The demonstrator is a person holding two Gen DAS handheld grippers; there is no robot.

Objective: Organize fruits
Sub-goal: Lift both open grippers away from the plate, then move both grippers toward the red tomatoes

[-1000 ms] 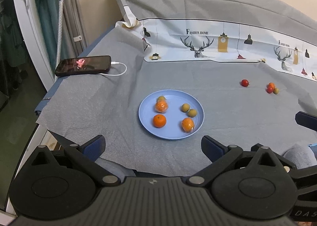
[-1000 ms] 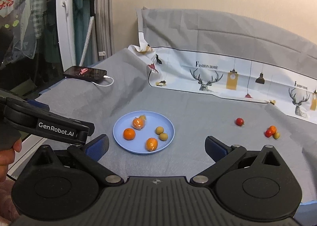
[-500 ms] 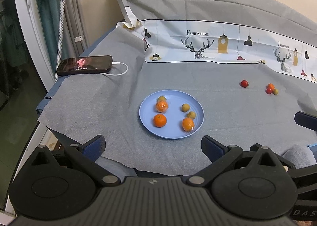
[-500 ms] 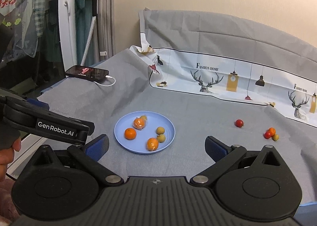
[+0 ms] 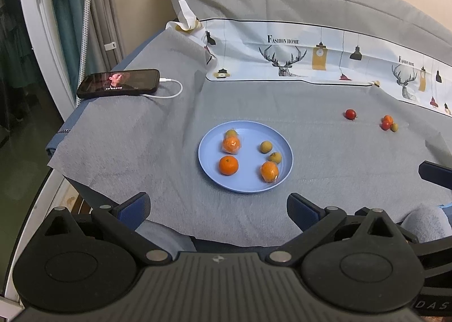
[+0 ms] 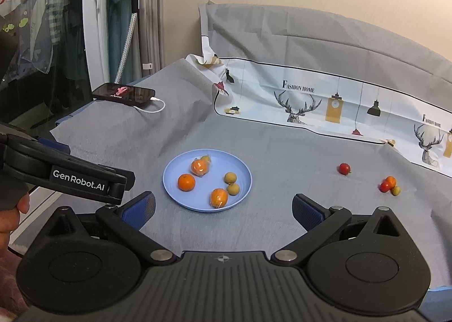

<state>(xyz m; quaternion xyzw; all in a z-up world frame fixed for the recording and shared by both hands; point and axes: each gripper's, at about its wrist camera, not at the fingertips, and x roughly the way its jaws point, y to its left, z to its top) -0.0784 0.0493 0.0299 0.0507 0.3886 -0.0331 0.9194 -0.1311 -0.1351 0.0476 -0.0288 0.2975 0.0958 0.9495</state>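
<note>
A blue plate (image 5: 209, 169) sits near the middle of a counter covered in grey cloth (image 5: 127, 141), holding three orange mandarins and three small tan-green fruits: a bare mandarin (image 5: 228, 165) at the front left, a wrapped mandarin (image 5: 232, 144) behind it with a small green fruit (image 5: 231, 133) touching its far side, another wrapped mandarin (image 5: 269, 171) at the front right, and two small round fruits (image 5: 265, 147) just beyond that one. Well apart to the right, off the plate, a red cherry tomato (image 5: 350, 114) lies alone on the cloth, and farther right a tight cluster (image 5: 387, 123) of one red, one orange and one tan fruit lies touching together. The left tool (image 5: 217, 205) hovers at the near edge of the counter with its blue-padded fingers spread wide and nothing between them; the plate lies straight ahead of it. The right tool (image 6: 223, 207) is likewise spread wide and empty, raised above the near edge, with the plate slightly left of its centre line. In the right wrist view the left tool's black body crosses the lower left, a person's hand (image 6: 11, 217) gripping it. A phone (image 5: 118, 83) with a lit screen and a white cable (image 5: 172, 90) rests at the far left corner. A printed deer-pattern sheet (image 5: 310, 54) runs along the back
</note>
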